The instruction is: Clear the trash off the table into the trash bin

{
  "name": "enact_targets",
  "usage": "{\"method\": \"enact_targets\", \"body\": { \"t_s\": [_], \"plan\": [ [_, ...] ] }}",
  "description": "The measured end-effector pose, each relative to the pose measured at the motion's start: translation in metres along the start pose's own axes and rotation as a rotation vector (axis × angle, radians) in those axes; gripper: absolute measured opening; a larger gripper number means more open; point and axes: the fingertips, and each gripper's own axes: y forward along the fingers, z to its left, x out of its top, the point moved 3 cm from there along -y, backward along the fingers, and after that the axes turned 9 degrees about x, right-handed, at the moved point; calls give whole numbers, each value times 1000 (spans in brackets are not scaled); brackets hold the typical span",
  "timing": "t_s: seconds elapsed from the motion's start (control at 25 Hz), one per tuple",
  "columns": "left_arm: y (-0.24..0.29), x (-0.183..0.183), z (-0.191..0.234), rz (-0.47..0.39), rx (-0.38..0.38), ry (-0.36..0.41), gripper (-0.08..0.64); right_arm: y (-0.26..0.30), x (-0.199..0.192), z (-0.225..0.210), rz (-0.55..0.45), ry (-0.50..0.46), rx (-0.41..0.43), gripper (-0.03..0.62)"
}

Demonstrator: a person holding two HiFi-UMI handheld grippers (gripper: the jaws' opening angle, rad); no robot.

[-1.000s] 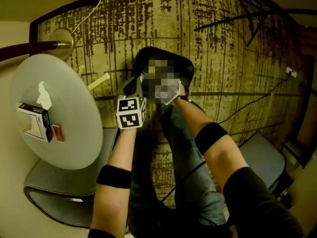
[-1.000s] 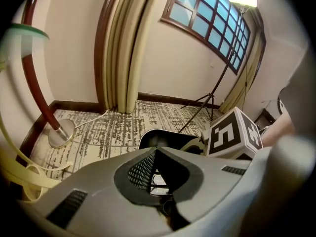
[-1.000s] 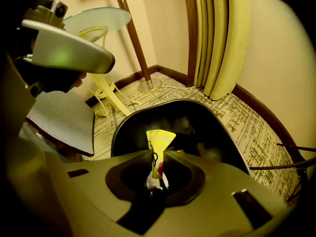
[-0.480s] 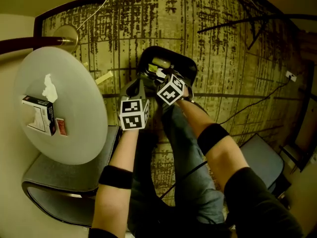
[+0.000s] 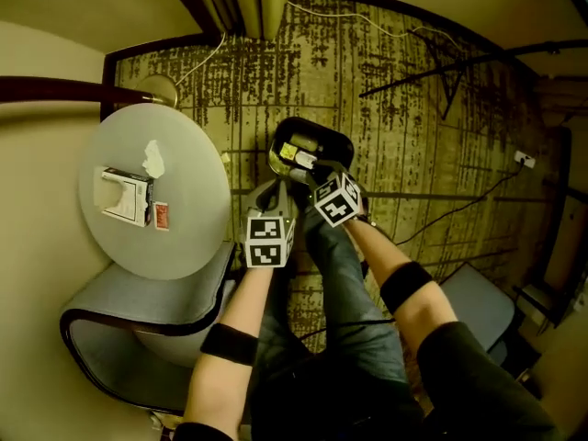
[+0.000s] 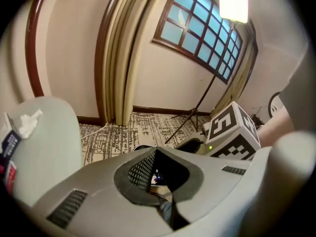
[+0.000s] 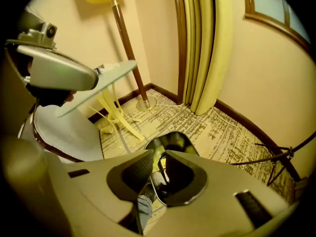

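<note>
Both grippers hang above the trash bin (image 5: 322,124), which holds wrappers (image 5: 294,152). The left gripper (image 6: 157,152) is clenched on nothing. The right gripper (image 7: 159,157), its jaws just closing, stands slightly parted and empty. Left of the bin, a box (image 5: 124,196), a crumpled tissue (image 5: 153,159) and a red packet (image 5: 162,216) lie on the round table (image 5: 188,242).

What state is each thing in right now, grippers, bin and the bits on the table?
Left gripper: shut, empty.
Right gripper: jaws have just been closing, slightly apart, nothing between them.
Black trash bin: upright, open, trash inside.
Round white table: not yet cleared.
Crumpled white tissue: lying on the table.
Black-and-white box: lying flat on the table.
Small red packet: flat beside the box.
</note>
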Motion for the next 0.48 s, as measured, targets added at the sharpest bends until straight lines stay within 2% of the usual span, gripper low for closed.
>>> {"method": "enact_targets", "body": {
  "t_s": [0.04,0.12,0.32,0.48],
  "plan": [
    [-18,11,-7,-12,-4,11,1,-21,13,7,-26,3,-8,51],
    [-56,35,-19,-41,-7,22,1,-64,38,25,-76,3,-16,5],
    [-151,92,-32,-143,27,25,1,-162,94,63,-195,5,-32,0],
    [-212,122,-26,-214,77,20,1,-219,135,84,-276,-17,-30,0]
  ]
}}
